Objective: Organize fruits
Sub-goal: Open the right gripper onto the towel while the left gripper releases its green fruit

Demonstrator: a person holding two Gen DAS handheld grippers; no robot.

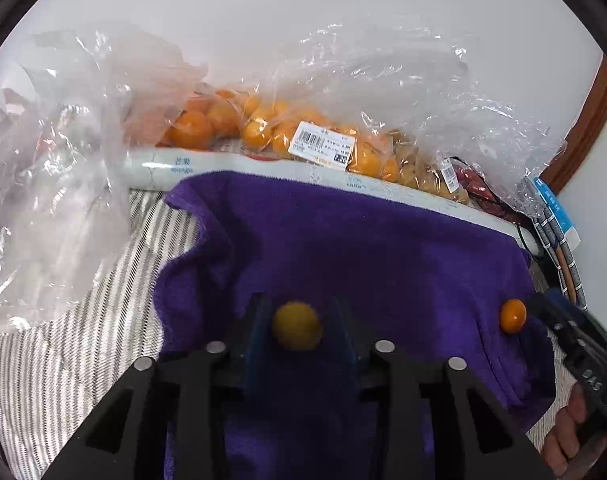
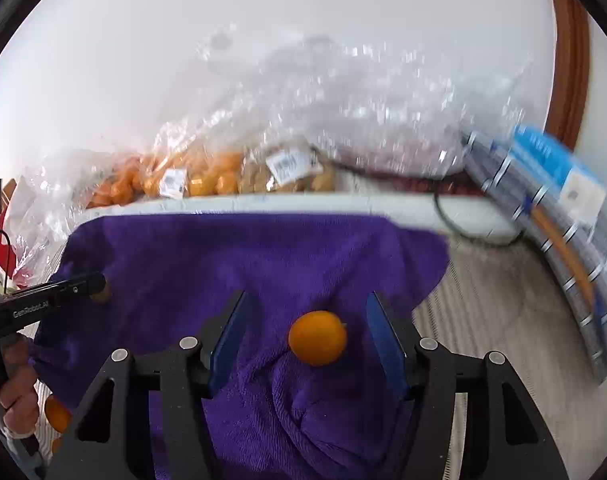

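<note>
- My left gripper (image 1: 297, 326) has a yellow-orange fruit (image 1: 297, 325) between its blue pads (image 1: 255, 344); the pads sit very close at either side of it, but I cannot tell whether they press on it or stand just off it.
- That fruit lies on the purple towel (image 1: 383, 248), at the near middle of the left wrist view.
- My right gripper (image 2: 307, 340) has its jaws apart, with clear gaps on both sides of a round orange fruit (image 2: 318, 338) that rests on the towel between them, a little nearer the right pad.
- From the left wrist view the same orange fruit shows at the right edge of the towel, just beside the tip of my right gripper.
- Beyond the towel, along the far side, lie clear plastic bags of orange fruit (image 1: 223, 120) with white price labels (image 1: 322, 145).
- A loose clear bag (image 1: 43, 184) is crumpled on the left, over the striped cloth (image 1: 115, 280) that the towel lies on.
- At the far right a bundle of grey braided cords in blue packaging (image 2: 543, 200) leans against the wall.
- In the right wrist view another orange fruit (image 2: 57, 414) lies at the near left, just off the towel, by my left hand (image 2: 17, 392).
</note>
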